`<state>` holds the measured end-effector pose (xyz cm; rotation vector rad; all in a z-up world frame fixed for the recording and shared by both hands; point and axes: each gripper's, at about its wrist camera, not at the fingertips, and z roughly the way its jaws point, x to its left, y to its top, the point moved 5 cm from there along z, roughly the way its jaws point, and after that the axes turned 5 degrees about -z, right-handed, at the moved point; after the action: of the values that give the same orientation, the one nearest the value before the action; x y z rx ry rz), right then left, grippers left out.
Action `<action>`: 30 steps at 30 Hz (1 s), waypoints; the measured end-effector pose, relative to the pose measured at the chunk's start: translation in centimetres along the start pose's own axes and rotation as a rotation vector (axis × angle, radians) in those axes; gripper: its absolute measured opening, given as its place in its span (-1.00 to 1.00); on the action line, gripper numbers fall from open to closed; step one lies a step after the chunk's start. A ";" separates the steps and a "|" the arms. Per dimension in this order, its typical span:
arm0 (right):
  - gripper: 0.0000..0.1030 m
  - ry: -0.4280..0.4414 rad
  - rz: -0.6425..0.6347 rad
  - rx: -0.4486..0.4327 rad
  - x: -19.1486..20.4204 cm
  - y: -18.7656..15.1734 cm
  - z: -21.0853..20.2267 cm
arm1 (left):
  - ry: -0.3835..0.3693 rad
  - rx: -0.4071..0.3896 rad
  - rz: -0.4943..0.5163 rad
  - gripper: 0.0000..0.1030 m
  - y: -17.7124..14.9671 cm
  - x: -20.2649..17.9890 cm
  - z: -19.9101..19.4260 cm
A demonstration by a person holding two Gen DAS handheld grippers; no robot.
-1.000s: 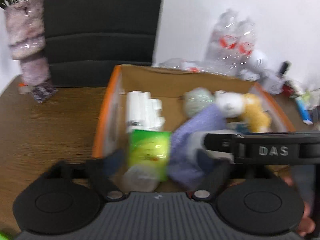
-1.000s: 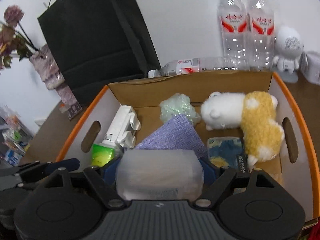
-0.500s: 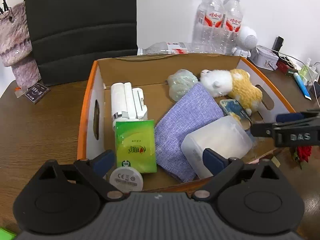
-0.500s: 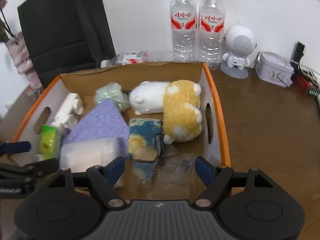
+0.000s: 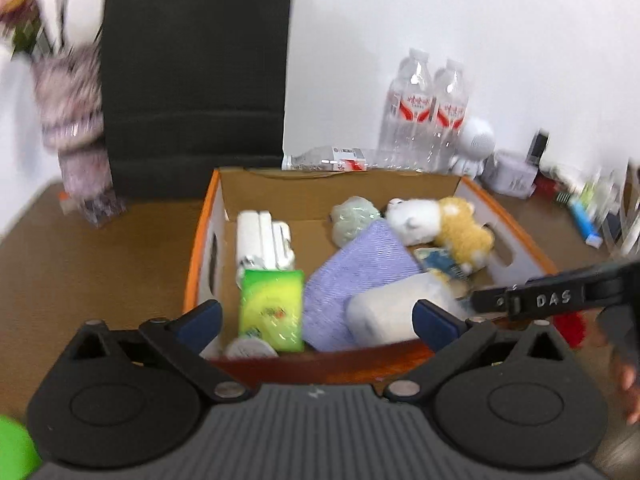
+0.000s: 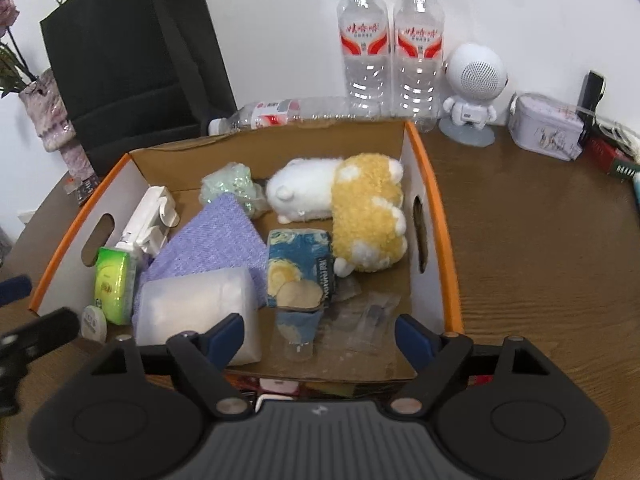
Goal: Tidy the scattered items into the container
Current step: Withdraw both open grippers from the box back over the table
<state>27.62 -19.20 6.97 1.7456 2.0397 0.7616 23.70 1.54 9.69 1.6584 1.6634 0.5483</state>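
Both pairs of blue-tipped fingers stand wide apart with nothing between them: the right gripper (image 6: 319, 334) hangs over the near edge of the cardboard box (image 6: 434, 216), and the left gripper (image 5: 318, 320) sits just short of that same near wall, seen from the box's left-hand side. Just ahead of the right gripper's left fingertip lies a frosted plastic tub (image 6: 198, 312) on its side, resting against the near wall and partly on a folded purple cloth (image 6: 216, 242). To the tub's left a green tissue pack (image 6: 112, 284) stands against the left wall, with a small round white disc (image 6: 95, 322) at the near corner and a white folding gadget (image 6: 150, 220) behind it. In the middle of the box floor lies a blue-and-yellow printed pouch (image 6: 298, 268), and clear plastic wrapping (image 6: 368, 316) lies beside it toward the right wall. Farther back a pale green mesh puff (image 6: 232, 188) touches a white and yellow plush toy (image 6: 344, 208) stretched along the right wall. In the left wrist view the right gripper (image 5: 560, 298) reaches in from the right over the box's near right corner, marked DAS, with part of a hand (image 5: 624, 364) behind it. Behind the box stand two water bottles (image 6: 392, 48) upright and one bottle lying flat (image 6: 280, 112), beside a white robot-shaped speaker (image 6: 472, 92) on the wooden table (image 6: 540, 248).
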 end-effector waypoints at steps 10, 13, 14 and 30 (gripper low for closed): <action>0.69 0.027 -0.005 -0.133 0.1 -2.2 -7.6 | 0.108 -0.052 -0.038 1.00 -2.7 -1.8 -5.5; 0.89 -0.008 -0.097 -0.256 0.7 -6.5 -10.1 | 0.113 -0.159 -0.016 1.00 -6.5 -2.8 -7.9; 0.93 -0.036 -0.128 -0.289 0.8 -8.5 -10.4 | 0.128 -0.164 0.004 1.00 -8.3 -3.0 -8.1; 0.98 -0.034 -0.124 -0.223 1.1 -20.8 -8.1 | 0.158 -0.024 0.050 1.00 -19.0 -4.4 -7.3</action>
<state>6.19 -21.50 1.00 1.4858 1.9372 0.8770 5.17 -3.02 1.39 1.6800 1.7234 0.7384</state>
